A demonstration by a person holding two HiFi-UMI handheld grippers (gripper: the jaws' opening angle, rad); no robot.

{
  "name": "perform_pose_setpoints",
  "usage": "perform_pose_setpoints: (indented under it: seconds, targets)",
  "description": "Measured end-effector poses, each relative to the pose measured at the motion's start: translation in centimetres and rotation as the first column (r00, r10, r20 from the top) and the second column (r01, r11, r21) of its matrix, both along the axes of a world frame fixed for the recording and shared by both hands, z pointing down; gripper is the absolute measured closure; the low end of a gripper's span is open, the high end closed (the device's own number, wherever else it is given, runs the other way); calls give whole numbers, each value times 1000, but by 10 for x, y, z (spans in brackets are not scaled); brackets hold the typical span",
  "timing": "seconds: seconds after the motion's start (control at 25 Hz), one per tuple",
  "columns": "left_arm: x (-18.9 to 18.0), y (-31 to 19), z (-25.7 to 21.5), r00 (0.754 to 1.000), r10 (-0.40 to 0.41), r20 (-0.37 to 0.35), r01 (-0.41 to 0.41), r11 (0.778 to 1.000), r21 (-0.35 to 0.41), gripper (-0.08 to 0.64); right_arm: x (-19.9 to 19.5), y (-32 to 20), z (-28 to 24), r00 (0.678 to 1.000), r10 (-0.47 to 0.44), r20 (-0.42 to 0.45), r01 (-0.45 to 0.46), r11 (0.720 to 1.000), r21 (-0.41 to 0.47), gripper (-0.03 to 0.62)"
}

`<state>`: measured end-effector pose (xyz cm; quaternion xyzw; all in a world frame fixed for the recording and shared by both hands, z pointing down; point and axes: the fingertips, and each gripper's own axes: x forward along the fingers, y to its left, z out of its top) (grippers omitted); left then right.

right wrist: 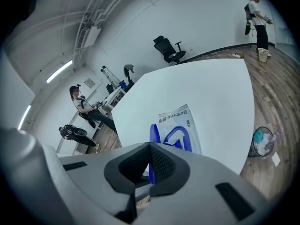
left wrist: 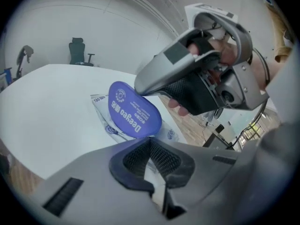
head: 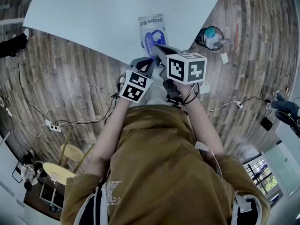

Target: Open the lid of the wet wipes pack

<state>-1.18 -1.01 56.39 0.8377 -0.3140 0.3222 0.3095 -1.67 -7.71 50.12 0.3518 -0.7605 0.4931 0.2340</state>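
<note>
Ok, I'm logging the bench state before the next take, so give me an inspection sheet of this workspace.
Surface: white table, bare apart from the pack.
Job's things: wet wipes pack lies flat near the table's edge; its blue lid stands raised.
Clutter: waste bin and paper scrap on the floor beside the table.
Grippers: right gripper fingers shut on the lid; left gripper fingers shut on what looks like the pack's edge.
Cables: power strip and cables on the floor.
Surroundings: wooden floor, office chair, people further off.
</note>
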Motion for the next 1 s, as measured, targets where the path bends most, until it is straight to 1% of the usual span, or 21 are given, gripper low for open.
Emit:
perform_pose_setpoints:
  seconds: [0.12, 0.28, 0.56, 0.68, 0.8, 1.0]
  targets:
    - [-14, -8, -13, 997, -73, -35, 73, 997, 20, 558, 0, -1, 0, 1000, -4, 8, 4, 1000, 5, 584]
    - [-30, -23, -26, 987, -151, -61, 153, 988, 34, 558, -5, -3, 1, 999, -18, 33, 18, 1000, 1, 584]
    - [-57, -53, -50, 966, -252, -66, 258, 958, 122, 558, -24, 0, -2, 993, -83, 83, 83, 997, -2, 584]
    - [-66, -65, -56, 960, -272, -74, 280, 950, 140, 558, -29, 0, -2, 988, -113, 109, 114, 993, 3, 584]
    - [-73, -72, -62, 961, -266, -75, 275, 948, 159, 558, -35, 2, -5, 980, -135, 148, 136, 991, 1, 584]
    - [-78, -85, -72, 958, -274, -84, 284, 942, 179, 558, -34, 1, -3, 979, -160, 128, 161, 987, 5, 584]
